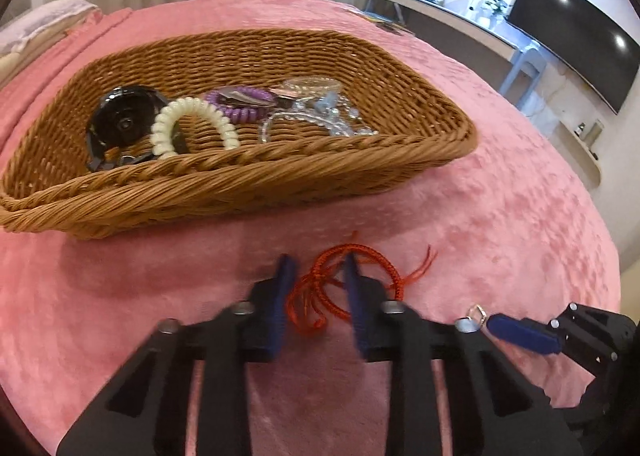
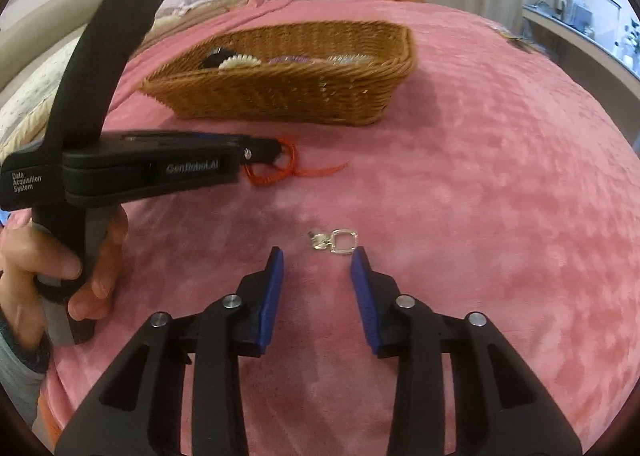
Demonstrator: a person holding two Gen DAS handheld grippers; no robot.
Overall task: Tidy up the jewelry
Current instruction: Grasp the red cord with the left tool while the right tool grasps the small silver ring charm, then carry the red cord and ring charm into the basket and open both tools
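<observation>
A loose red braided cord bracelet [image 1: 344,280] lies on a pink plush bed cover [image 1: 500,224], just in front of a brown woven wicker basket [image 1: 256,184] that sits toward twelve o'clock in the left wrist view. The left tongs [image 1: 318,270] point down at the bracelet with their blue fingertips [image 1: 286,268] set on either side of part of its loop; one tip lies over the cord, a gap shows between the tips, and whether they actually pinch the cord cannot be told. Inside the basket, from nine o'clock toward three, rest a black faceted round piece [image 1: 120,124], a cream spiral hair tie [image 1: 192,128], a purple spiral hair tie [image 1: 240,104] and a heap of clear beaded jewelry [image 1: 320,112]. At four o'clock from the bracelet, a small silver square-ring charm [image 2: 342,242] lies on the cover. The right tongs [image 2: 318,260] hover just short of it, standing apart with nothing between them; the charm sits just beyond the tips, nearer the right one. In the right wrist view a hand [image 2: 60,256] at nine o'clock grips the handle of the black left tool. A dark screen [image 1: 576,36] stands on a pale side shelf at two o'clock.
</observation>
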